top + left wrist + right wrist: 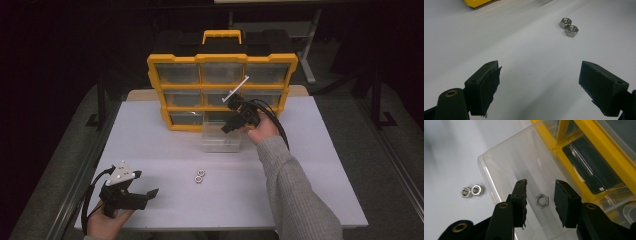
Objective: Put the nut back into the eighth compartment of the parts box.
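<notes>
High view: left gripper (131, 188) nearest, jaws spread, empty, near two nuts (200, 175) on table (320, 200). Right gripper (235, 120) over clear drawer (221, 142).

Left gripper view: nuts touching; one could roll when its neighbour is pinched.

Right gripper view: jaws parted, released nut (542, 201) lies in drawer; withdrawing carelessly could nudge it.
</notes>
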A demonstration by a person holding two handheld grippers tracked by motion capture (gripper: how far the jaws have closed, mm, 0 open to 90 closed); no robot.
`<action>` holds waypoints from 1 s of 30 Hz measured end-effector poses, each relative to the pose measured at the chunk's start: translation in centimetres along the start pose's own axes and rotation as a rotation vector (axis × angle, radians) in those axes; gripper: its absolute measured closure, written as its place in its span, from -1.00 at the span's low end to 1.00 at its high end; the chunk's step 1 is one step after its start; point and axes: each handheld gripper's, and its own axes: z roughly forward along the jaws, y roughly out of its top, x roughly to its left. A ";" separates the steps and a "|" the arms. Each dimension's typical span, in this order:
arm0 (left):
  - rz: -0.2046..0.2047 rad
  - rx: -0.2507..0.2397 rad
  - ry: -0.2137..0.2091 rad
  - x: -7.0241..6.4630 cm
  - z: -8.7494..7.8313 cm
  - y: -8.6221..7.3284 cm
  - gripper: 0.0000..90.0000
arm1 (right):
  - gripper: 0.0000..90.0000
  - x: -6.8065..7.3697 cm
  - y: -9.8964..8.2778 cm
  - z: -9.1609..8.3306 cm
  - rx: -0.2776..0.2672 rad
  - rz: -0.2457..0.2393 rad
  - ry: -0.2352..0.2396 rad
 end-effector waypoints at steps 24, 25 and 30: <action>-0.002 0.002 0.005 0.1 0.0 0.0 -0.63 | 0.16 4.7 -1.0 -2.6 -0.078 -0.105 0.095; -0.002 0.004 0.005 0.1 0.0 0.0 -0.63 | 0.16 4.9 -1.0 -2.6 -0.076 -0.104 0.099; -0.004 0.003 0.004 0.0 0.1 0.0 -0.63 | 0.12 5.9 -1.4 -2.5 -0.079 -0.121 0.107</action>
